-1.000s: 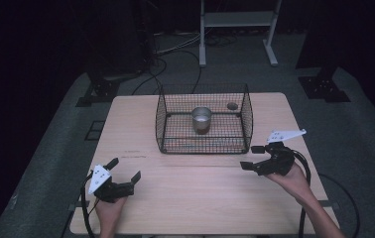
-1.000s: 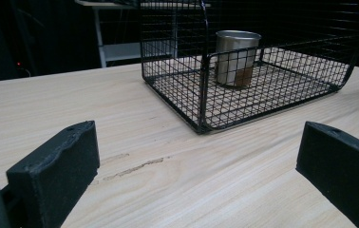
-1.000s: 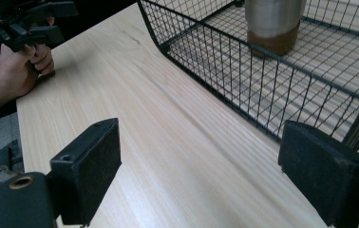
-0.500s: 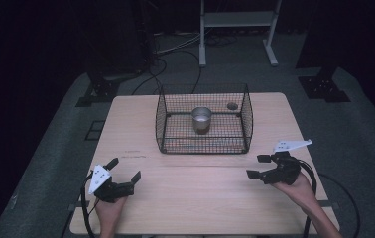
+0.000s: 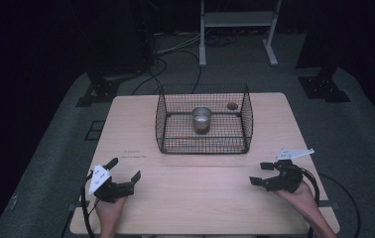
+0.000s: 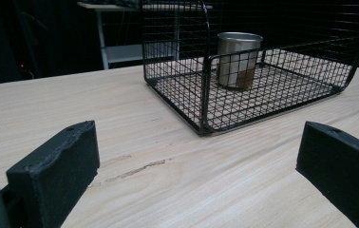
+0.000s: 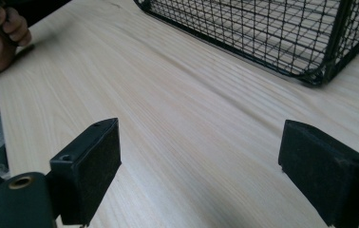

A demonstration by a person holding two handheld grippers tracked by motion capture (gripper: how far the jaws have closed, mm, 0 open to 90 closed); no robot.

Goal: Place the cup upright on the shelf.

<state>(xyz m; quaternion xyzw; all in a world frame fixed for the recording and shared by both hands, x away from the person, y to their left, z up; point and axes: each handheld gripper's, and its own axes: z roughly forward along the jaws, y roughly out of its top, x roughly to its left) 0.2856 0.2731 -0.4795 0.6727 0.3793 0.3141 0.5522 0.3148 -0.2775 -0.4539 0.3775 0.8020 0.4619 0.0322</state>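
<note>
Both grippers are resting empty near the table's front edge, jaws standing apart with nothing between them: the left gripper at the left, the right gripper at the right. One cup is standing upright inside the one wire basket, beside one small dark object. No reach looks begun; the next move would likely call for lifting over the basket's rim toward the cup.

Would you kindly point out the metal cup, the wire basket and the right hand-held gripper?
metal cup (image 5: pixel 201 119), high view, its side wall.
wire basket (image 5: pixel 203 149), high view, its near rim.
right hand-held gripper (image 5: pixel 261 173), high view, between its fingertips.
</note>
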